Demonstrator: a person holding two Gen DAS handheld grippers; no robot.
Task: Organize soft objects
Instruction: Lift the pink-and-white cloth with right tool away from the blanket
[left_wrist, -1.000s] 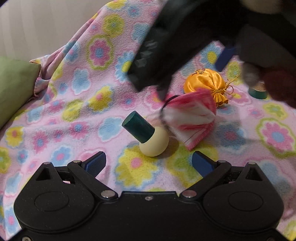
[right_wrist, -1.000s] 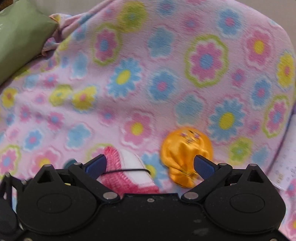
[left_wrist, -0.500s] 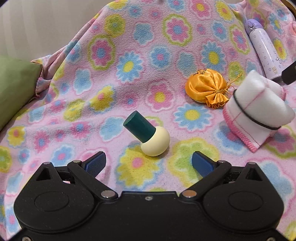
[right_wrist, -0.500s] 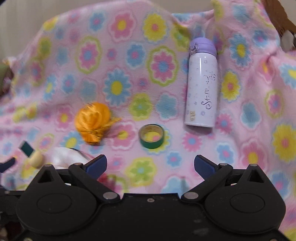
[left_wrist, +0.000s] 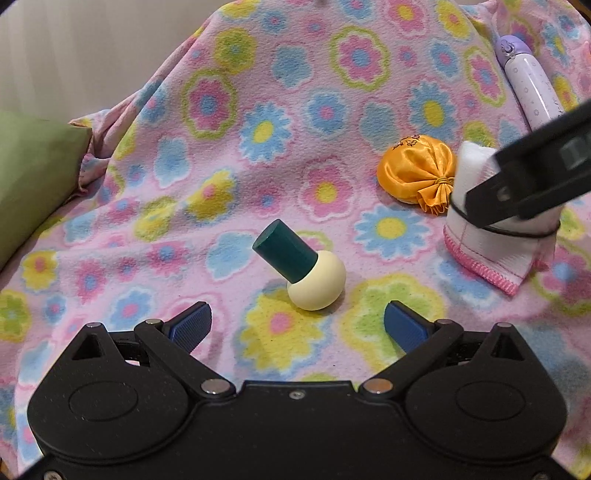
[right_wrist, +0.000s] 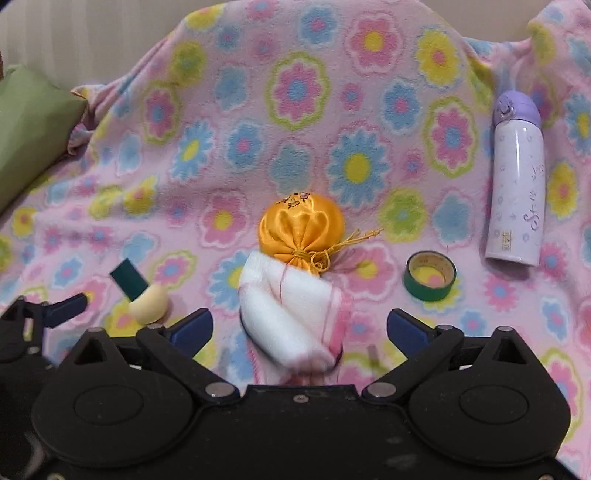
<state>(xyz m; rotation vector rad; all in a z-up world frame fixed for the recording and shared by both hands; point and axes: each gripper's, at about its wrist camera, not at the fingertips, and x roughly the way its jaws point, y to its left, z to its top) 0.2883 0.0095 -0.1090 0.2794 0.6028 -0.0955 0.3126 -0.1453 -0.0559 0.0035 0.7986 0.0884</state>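
Jaws wide around rolled cloth (right_wrist: 291, 314)

2 wrist fisheye views, each looking forward and down over its own fingers, close above a flowered blanket (left_wrist: 258, 92). Left view faces the mushroom toy (left_wrist: 303, 269); right view the rolled cloth (right_wrist: 291, 314). Shared: toy, cloth, orange pouch (right_wrist: 301, 229), bottle (right_wrist: 517, 177).

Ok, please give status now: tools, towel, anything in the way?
Left tool open, empty. Right tool open around rolled towel, closing. Orange pouch touching behind.
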